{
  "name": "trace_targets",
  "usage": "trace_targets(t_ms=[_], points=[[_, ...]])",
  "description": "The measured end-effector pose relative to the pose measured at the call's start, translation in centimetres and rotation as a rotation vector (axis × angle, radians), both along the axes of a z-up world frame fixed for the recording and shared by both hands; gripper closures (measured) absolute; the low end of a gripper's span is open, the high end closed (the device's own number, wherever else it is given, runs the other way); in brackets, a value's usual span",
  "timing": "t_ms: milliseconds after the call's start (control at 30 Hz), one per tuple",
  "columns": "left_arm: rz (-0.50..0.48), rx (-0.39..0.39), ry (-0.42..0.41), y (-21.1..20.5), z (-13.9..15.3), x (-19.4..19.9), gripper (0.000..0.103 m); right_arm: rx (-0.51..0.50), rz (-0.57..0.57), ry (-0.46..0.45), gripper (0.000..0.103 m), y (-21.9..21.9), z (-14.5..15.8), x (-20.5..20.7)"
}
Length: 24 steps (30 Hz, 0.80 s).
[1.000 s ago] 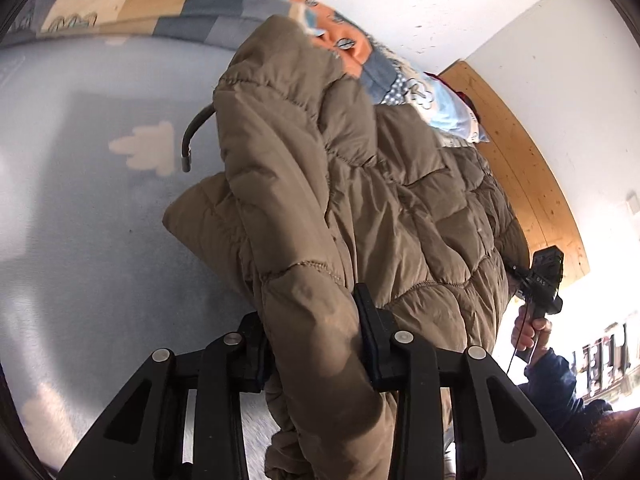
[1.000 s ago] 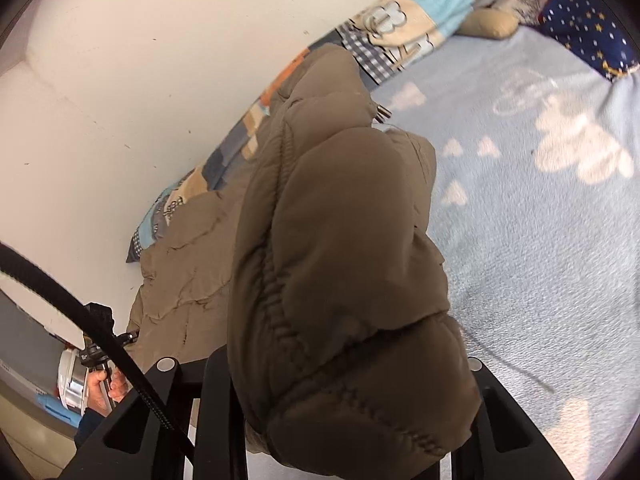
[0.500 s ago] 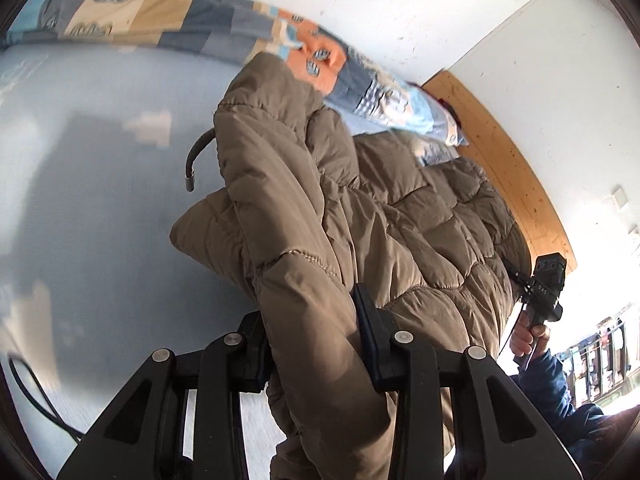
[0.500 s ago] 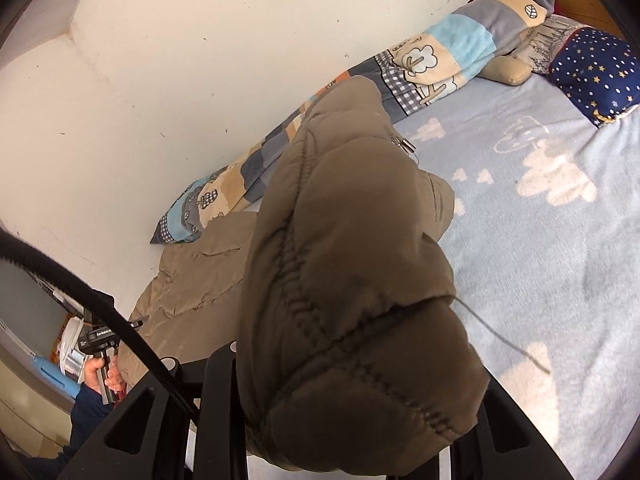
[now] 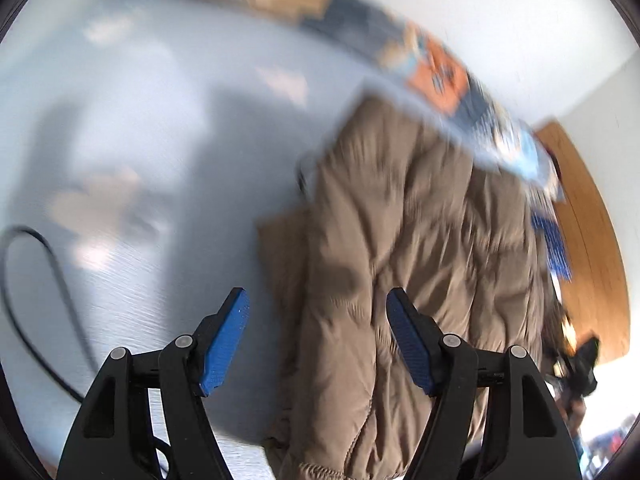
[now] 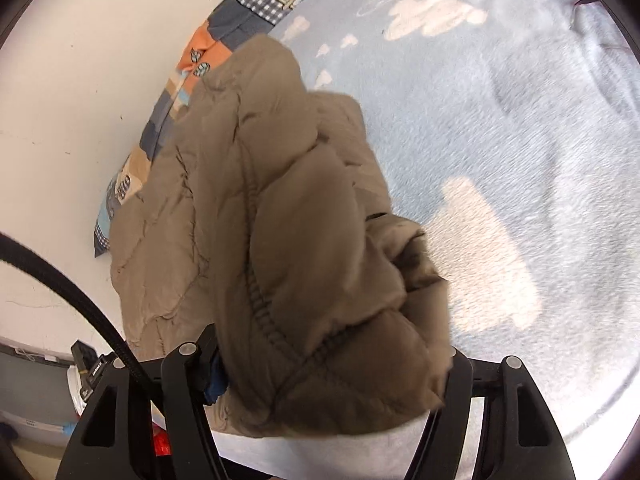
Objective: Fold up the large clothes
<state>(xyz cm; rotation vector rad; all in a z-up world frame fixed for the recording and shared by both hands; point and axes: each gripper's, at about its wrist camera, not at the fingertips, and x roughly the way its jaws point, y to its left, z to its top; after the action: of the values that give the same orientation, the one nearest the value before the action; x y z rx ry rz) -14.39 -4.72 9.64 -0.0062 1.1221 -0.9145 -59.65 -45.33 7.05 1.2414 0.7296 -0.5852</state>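
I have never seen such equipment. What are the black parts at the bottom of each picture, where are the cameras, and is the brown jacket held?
No robot: a person holds one two-finger gripper in each hand, and each carries a camera looking along its fingers. The left gripper is opening, blue pads clear of the brown puffer jacket, which lies folded on the light blue blanket. The right gripper is opening too; jacket fabric still bulges between its fingers, so any contact is hidden. A patchwork cushion lies along the wall.

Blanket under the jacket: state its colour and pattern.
Light blue blanket with white cloud shapes; clearest in the right wrist view.
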Motion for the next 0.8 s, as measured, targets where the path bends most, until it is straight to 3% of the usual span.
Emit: trace_targets(t_ms=[100, 233, 333, 467, 600, 800], points=[[0.078, -0.051, -0.132, 1.0, 3.0, -1.4, 0.033, -0.012, -0.039, 0.029, 0.03, 0.4, 1.0, -1.5], [-0.007, -0.066, -0.28, -2.0, 5.3, -5.3, 0.033, 0.029, -0.1, 0.033, 0.03, 0.8, 1.4, -2.9], [-0.109, -0.057, -0.334, -5.5, 5.6, -7.9, 0.033, 0.092, -0.172, 0.025, 0.028, 1.1, 1.2, -4.1], [-0.232, -0.02, -0.341, -8.1, 4.5, -10.8, 0.033, 0.197, -0.264, -0.019, 0.028, 1.3, 0.4, -5.9], [-0.301, 0.008, -0.379, -10.8, 4.0, -13.0, 0.033, 0.216, -0.332, -0.035, 0.028, 1.2, 1.0, -7.1], [-0.351, 0.042, -0.482, -13.9, 3.4, -16.7, 0.032, -0.07, -0.448, 0.075, 0.028, 1.6, 6.6, -9.2]])
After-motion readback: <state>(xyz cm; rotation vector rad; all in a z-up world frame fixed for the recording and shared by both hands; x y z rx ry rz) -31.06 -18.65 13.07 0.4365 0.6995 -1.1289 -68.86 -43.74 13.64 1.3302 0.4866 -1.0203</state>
